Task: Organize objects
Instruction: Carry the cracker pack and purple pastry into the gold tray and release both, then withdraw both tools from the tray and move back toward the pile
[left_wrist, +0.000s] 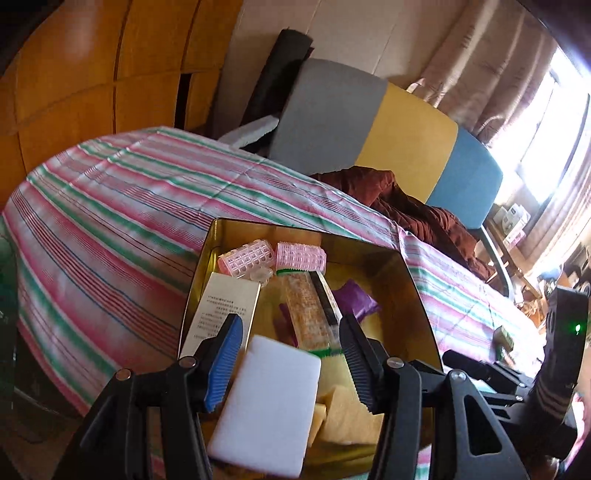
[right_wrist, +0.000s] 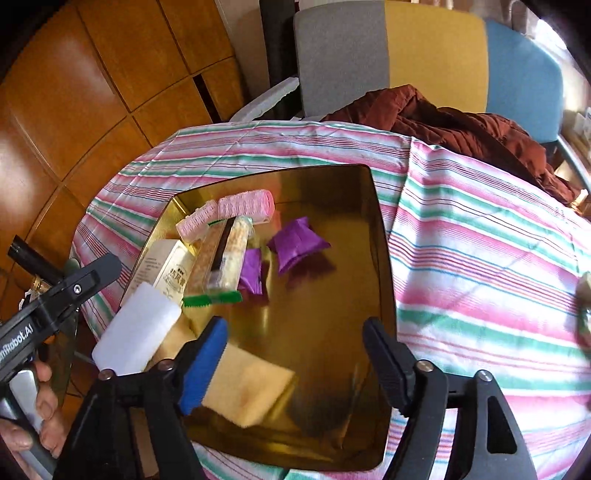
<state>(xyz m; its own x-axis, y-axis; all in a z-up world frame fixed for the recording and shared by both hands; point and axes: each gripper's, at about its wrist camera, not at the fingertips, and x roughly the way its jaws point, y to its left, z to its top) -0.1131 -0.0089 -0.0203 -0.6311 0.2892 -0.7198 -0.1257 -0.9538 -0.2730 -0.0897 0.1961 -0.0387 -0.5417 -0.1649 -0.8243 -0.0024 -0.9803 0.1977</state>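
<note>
A gold tin tray (right_wrist: 332, 192) sits on a striped tablecloth (right_wrist: 480, 258). Inside it are two pink hair rollers (right_wrist: 245, 206), a white box (right_wrist: 168, 271), a clear cracker packet (right_wrist: 221, 258), two purple pouches (right_wrist: 297, 245) and yellow sponges (right_wrist: 247, 387). A white sponge (left_wrist: 266, 406) lies tilted over the tray's near left edge, between the spread fingers of my left gripper (left_wrist: 291, 321); it is close to the blue pad and apart from the black finger. My right gripper (right_wrist: 295, 328) is open over the tray's near half and holds nothing.
A chair with a grey, yellow and blue back (right_wrist: 424, 55) stands behind the table with a brown jacket (right_wrist: 461, 125) on it. Wooden cabinets (right_wrist: 92, 92) stand on the left. A small green object (left_wrist: 504, 338) lies on the cloth to the right. A hand (right_wrist: 37, 406) grips the left tool.
</note>
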